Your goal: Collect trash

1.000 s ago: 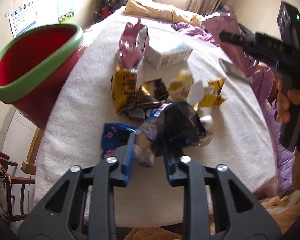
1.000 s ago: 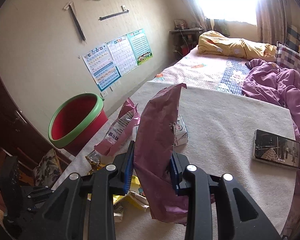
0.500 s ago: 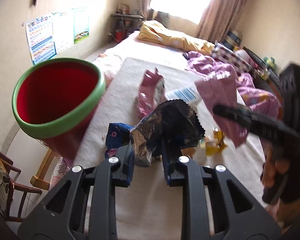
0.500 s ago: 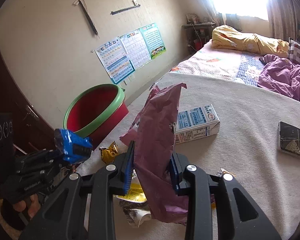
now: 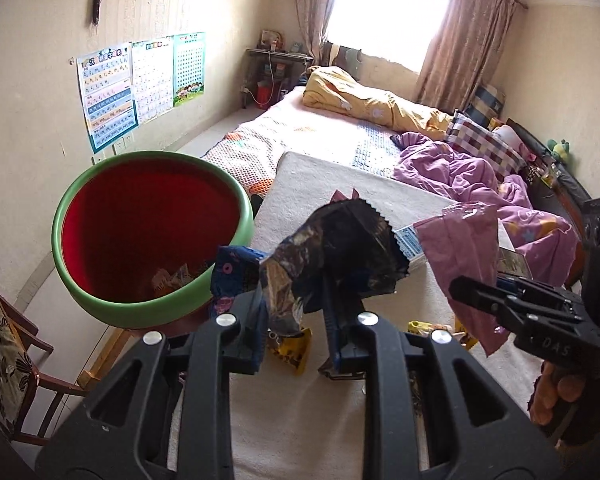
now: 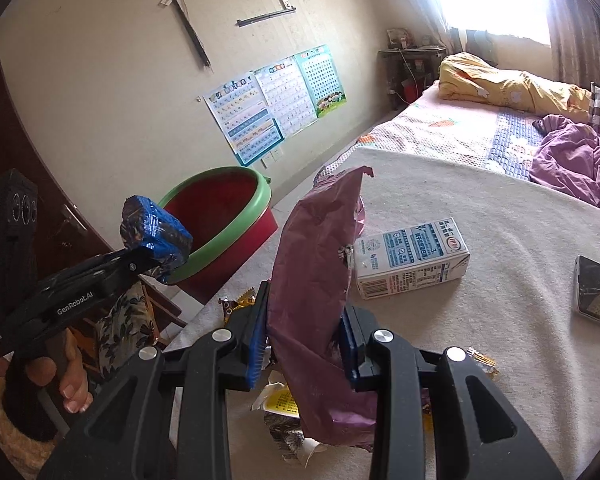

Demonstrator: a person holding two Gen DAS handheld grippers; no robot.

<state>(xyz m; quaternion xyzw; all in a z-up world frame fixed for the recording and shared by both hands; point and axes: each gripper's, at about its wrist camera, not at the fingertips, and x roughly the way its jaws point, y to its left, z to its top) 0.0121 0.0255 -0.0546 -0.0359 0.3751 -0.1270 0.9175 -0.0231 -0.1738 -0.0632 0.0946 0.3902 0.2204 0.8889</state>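
**Bedroom, towel-covered tabletop: both tongs loaded**

Bedroom with a cream-cloth tabletop (image 6: pixel 480 220) set against a bed (image 5: pixel 324 136).

Left tongs (image 5: pixel 296 308): clamped narrow on a crumpled dark foil wrapper (image 5: pixel 340 248), held up in the air beside the red bin (image 5: pixel 148 232), just off its green rim. Some scraps lie at the bin's bottom.

Right tongs (image 6: pixel 304 332): clamped on a tall purple snack bag (image 6: pixel 316 264), standing upright between the pads, above the tabletop.

Blue wrapper (image 5: pixel 232 272) sits at the tabletop edge nearest the bin. Yellow wrappers (image 5: pixel 292 350) lie scattered near the close edge, under both tongs. Milk carton (image 6: pixel 412 256) lies on its side mid-tabletop, beyond the purple bag. Phone (image 6: pixel 598 290) lies flat toward the right edge, well apart from the trash.

Bin stands off the tabletop's left edge, by a wooden chair (image 5: pixel 8 360); posters (image 6: pixel 276 100) on the wall behind.
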